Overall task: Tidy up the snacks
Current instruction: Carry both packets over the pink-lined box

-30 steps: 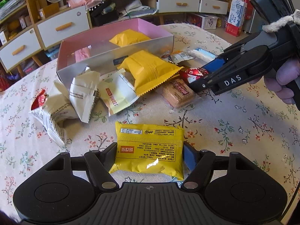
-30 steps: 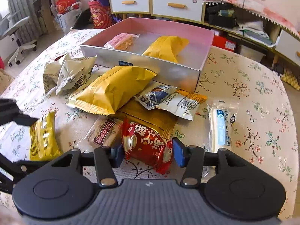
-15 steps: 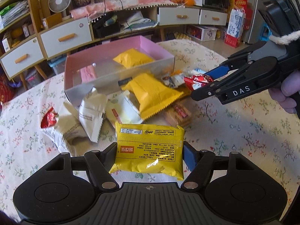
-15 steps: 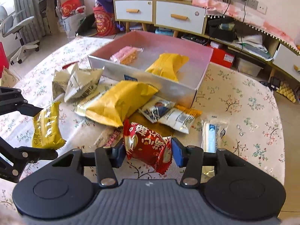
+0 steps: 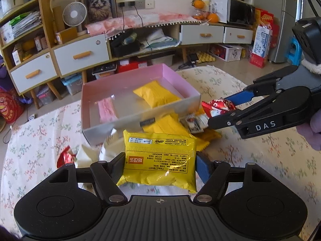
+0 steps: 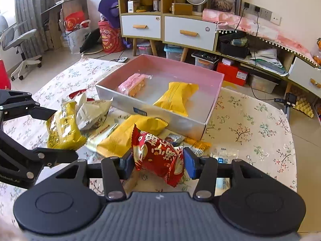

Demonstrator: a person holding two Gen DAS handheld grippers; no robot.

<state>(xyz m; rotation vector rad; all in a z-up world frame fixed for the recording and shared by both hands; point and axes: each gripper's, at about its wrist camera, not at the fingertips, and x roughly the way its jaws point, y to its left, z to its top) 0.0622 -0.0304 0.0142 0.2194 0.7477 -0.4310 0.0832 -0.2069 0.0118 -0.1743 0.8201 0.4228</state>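
Note:
My left gripper [image 5: 158,167] is shut on a flat yellow snack packet [image 5: 159,158], held above the floral tablecloth. In the right wrist view that packet [image 6: 62,126] hangs at the left between the left gripper's fingers. My right gripper [image 6: 158,163] is shut on a red snack packet [image 6: 157,156], also lifted off the table; the left wrist view shows that red packet [image 5: 217,107] beside the box's right corner. The open pink-lined box [image 5: 192,98] [image 6: 210,108] holds a yellow pouch [image 6: 177,98] and a pink wafer pack [image 6: 132,84].
Loose snacks lie in front of the box: a big yellow pouch [image 6: 128,134], white crumpled bags [image 6: 92,112], small sachets [image 5: 194,121] and a clear blue-print pack [image 6: 222,156]. The round table [image 6: 250,124] drops off at the right. Drawers and shelves [image 6: 188,33] stand behind.
Both grippers have risen with their packets, which now hang higher above the table and nearer the box. The pile on the table has not moved.

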